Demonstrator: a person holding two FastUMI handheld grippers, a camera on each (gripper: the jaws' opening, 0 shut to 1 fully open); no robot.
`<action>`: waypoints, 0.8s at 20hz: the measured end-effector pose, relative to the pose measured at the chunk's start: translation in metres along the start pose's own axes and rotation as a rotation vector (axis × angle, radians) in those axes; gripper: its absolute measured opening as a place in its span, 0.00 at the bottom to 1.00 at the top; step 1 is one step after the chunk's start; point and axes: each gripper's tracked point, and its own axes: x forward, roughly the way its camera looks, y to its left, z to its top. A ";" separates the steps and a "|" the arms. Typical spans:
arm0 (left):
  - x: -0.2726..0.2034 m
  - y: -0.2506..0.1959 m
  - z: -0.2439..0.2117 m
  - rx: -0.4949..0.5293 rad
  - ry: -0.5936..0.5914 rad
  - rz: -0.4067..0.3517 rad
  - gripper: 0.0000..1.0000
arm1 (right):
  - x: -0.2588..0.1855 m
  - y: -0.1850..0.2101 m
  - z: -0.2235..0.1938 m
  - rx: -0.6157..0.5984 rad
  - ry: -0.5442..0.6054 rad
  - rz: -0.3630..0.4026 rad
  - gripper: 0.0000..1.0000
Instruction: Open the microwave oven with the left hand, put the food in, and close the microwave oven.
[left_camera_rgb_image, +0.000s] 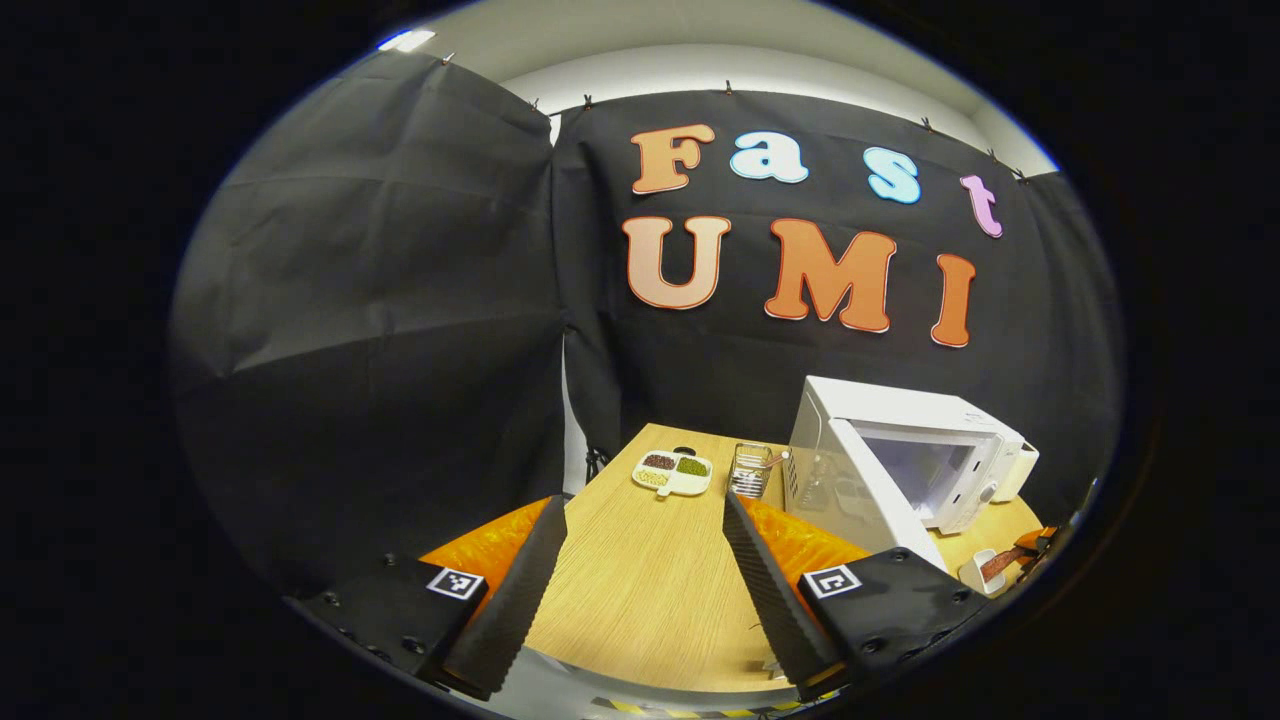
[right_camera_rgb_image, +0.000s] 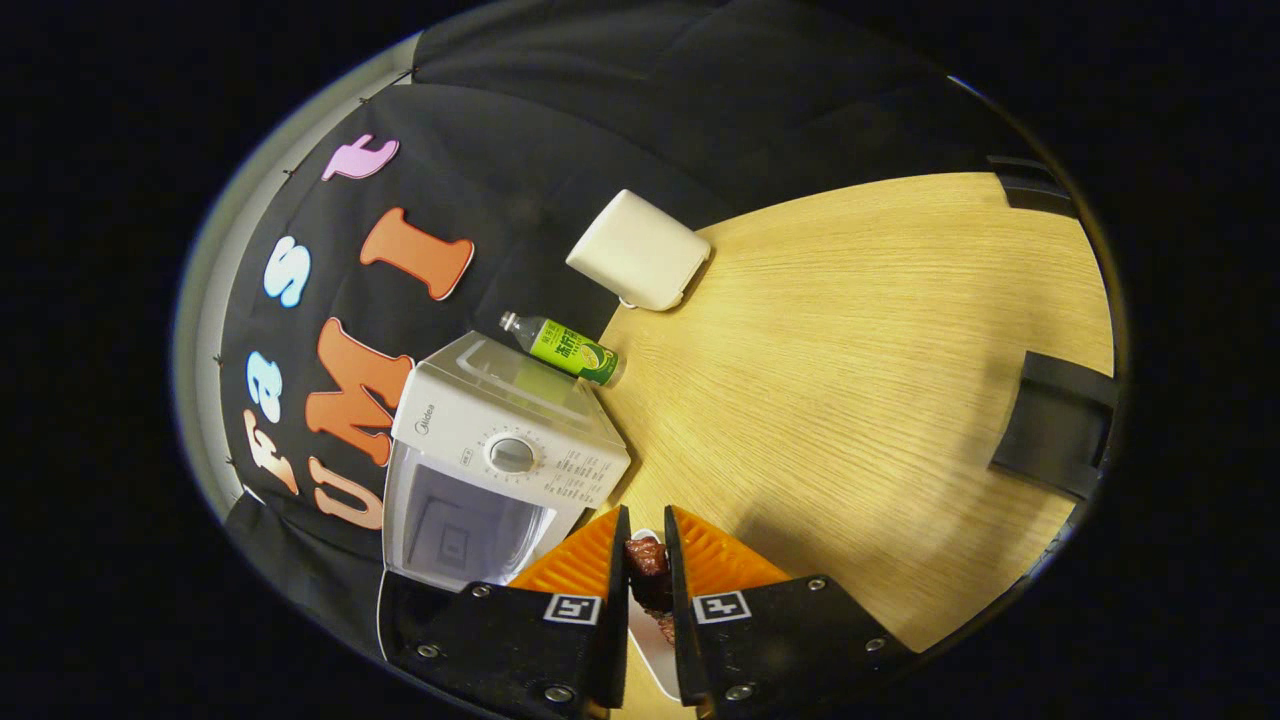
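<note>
The white microwave (left_camera_rgb_image: 905, 455) stands at the table's far right with its door (left_camera_rgb_image: 850, 490) swung open and the cavity showing. My left gripper (left_camera_rgb_image: 645, 505) hangs open over the wooden table, short of the microwave, with nothing between its fingers. In the right gripper view the microwave (right_camera_rgb_image: 505, 455) lies left of and just ahead of my right gripper (right_camera_rgb_image: 645, 535). That gripper is shut on a small white dish (right_camera_rgb_image: 650, 640) carrying dark red food (right_camera_rgb_image: 647, 560). In the left gripper view the same dish (left_camera_rgb_image: 983, 570) is at the lower right, by the microwave's front.
A divided white plate of beans (left_camera_rgb_image: 673, 470) and a clear glass container (left_camera_rgb_image: 750, 468) sit at the table's far side, left of the microwave. A green bottle (right_camera_rgb_image: 565, 350) lies behind the microwave, with a white box (right_camera_rgb_image: 640, 250) beyond it. Dark straps (right_camera_rgb_image: 1055, 420) hang at the table edge.
</note>
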 end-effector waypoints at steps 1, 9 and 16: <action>0.000 0.002 0.000 -0.001 0.000 0.001 0.98 | -0.002 0.001 -0.001 -0.017 0.005 -0.012 0.17; 0.002 0.019 0.004 -0.005 -0.034 0.018 1.00 | -0.027 0.062 0.023 -0.066 -0.039 0.053 0.14; 0.008 0.015 0.010 0.055 -0.051 -0.010 0.98 | -0.027 0.145 -0.008 -0.023 0.013 0.200 0.13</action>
